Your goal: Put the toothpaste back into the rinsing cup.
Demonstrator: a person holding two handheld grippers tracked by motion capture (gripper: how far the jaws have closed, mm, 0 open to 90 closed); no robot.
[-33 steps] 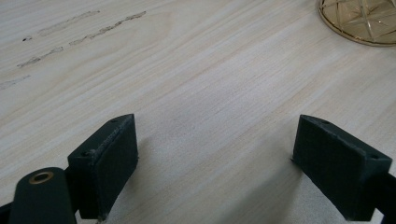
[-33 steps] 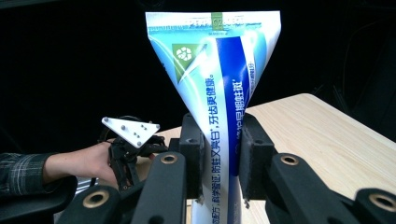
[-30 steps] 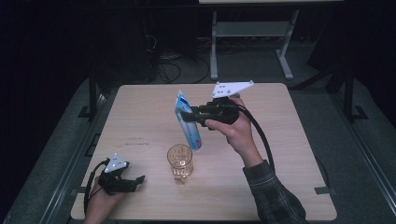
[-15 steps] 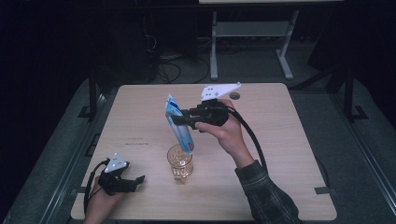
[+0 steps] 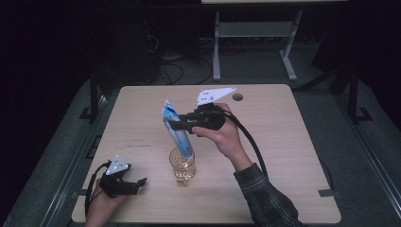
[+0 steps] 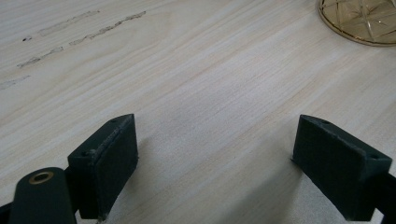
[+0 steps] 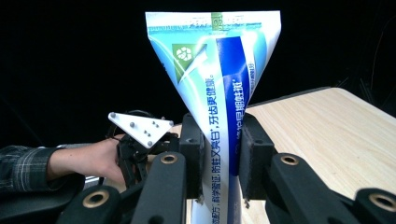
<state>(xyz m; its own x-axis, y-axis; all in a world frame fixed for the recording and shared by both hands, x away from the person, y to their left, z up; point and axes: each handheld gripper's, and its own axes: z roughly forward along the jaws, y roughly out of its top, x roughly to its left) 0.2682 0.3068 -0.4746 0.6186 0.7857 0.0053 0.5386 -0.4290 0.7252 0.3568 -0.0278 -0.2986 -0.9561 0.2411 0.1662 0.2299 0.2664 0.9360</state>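
My right gripper (image 5: 176, 126) (image 7: 223, 154) is shut on a blue and white toothpaste tube (image 5: 177, 130) (image 7: 219, 112), held upright with the flat crimped end on top. The tube's lower end dips into the mouth of an amber patterned glass (image 5: 182, 165) standing at the table's front middle. My left gripper (image 5: 137, 185) (image 6: 212, 172) rests on the table at the front left corner, open with bare wood between its pads. In the left gripper view the glass base (image 6: 362, 21) shows at the top right.
The light wooden table (image 5: 283, 142) has faint pencil marks (image 5: 137, 143) left of the glass and a cable hole (image 5: 237, 97) near its far edge. A metal stand (image 5: 255, 33) and cables sit on the dark floor beyond.
My right gripper has carried the tube left and down, from above the table's middle to the glass, so its lower end now sits in the glass mouth. The left gripper has stayed put.
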